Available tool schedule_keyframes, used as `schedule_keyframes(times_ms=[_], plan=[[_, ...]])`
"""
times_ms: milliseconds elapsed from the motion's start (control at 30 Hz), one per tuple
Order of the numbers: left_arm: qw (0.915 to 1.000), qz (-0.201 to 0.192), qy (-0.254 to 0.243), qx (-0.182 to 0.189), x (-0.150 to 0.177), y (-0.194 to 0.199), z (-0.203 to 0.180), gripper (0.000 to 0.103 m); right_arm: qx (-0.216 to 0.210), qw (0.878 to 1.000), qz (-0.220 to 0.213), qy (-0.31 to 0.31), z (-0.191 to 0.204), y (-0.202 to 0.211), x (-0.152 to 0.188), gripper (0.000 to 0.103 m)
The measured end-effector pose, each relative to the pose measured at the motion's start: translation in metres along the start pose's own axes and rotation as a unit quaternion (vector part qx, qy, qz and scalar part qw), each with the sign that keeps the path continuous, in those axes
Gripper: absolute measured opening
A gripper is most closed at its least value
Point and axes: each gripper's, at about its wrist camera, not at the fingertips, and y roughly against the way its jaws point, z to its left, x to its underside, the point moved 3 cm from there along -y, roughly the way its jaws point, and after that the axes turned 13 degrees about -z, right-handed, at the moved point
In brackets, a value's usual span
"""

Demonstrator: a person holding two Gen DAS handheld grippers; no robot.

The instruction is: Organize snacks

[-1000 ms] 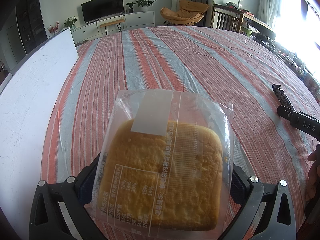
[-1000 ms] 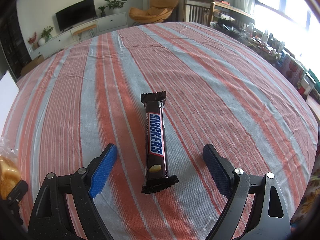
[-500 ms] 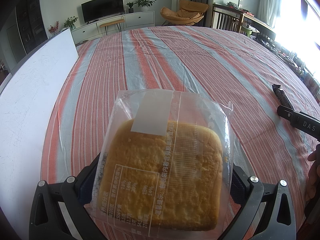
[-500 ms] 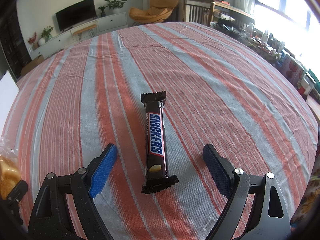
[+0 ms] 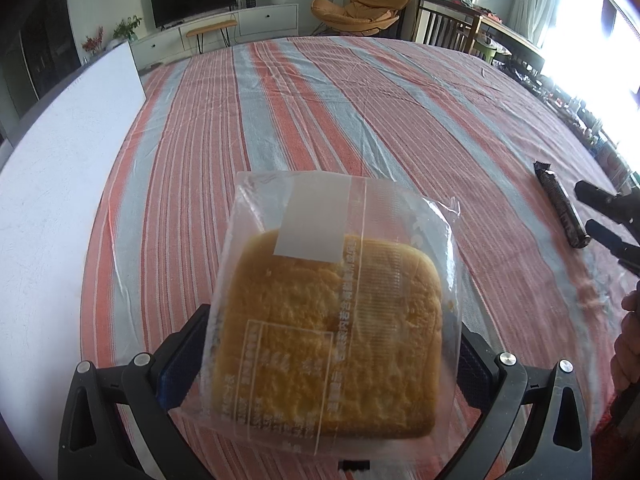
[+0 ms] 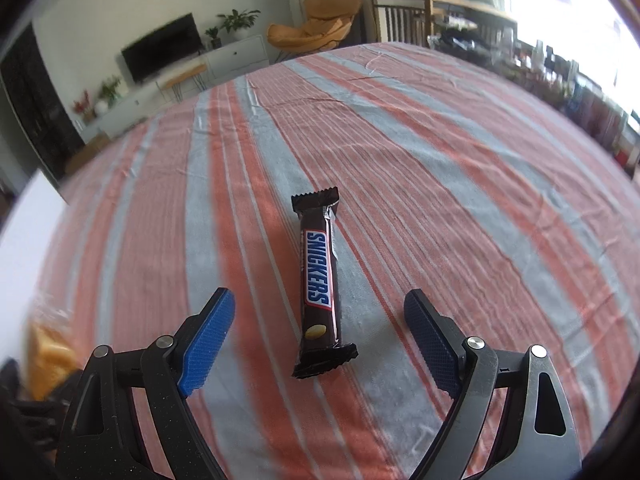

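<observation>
The left gripper [image 5: 332, 354] clamps a bagged cake [image 5: 332, 336] above the striped cloth [image 5: 320, 120]. At three o'clock a chocolate bar [image 5: 560, 206] lies by the right gripper [image 5: 596, 210]. White board [image 5: 52, 184] at nine.

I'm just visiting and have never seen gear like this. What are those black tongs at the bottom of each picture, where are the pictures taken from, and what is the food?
There is no robot here. A person holds a two-finger gripper in each hand, and each gripper carries a wide-angle camera that looks forward along its fingers, which is why the room looks bent.

The left camera shows the left gripper clamped on a cake in a clear wrapper.

The right camera shows the right gripper open, its blue-padded fingers on either side of a Snickers bar but not touching it. The bar lies flat on the striped tablecloth that covers the surface.

The left camera also catches that bar at its right edge, and a white board on the left.
</observation>
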Motion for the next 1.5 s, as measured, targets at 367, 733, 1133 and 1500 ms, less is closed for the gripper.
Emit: schedule_keyframes(times_ms=[367, 733, 1133, 1500], plan=[[0.9997, -0.003, -0.018, 0.017, -0.009, 0.017, -0.006, 0.103, 0.035, 0.988, 0.140, 0.045, 0.008, -0.005, -0.033, 0.087], [0.9975, -0.008, -0.058, -0.039, -0.022, 0.009, -0.010, 0.103, 0.119, 0.964, 0.171, 0.163, 0.053, -0.050, -0.010, 0.086], [0.9982, 0.012, -0.057, -0.016, -0.020, 0.004, -0.019, 0.070, 0.129, 0.963, 0.211, 0.110, 0.025, -0.043, -0.015, 0.018], [0.9986, -0.032, -0.019, 0.038, -0.027, 0.064, -0.012, 0.069, 0.040, 0.980, 0.193, -0.011, 0.021, 0.018, -0.017, 0.018]])
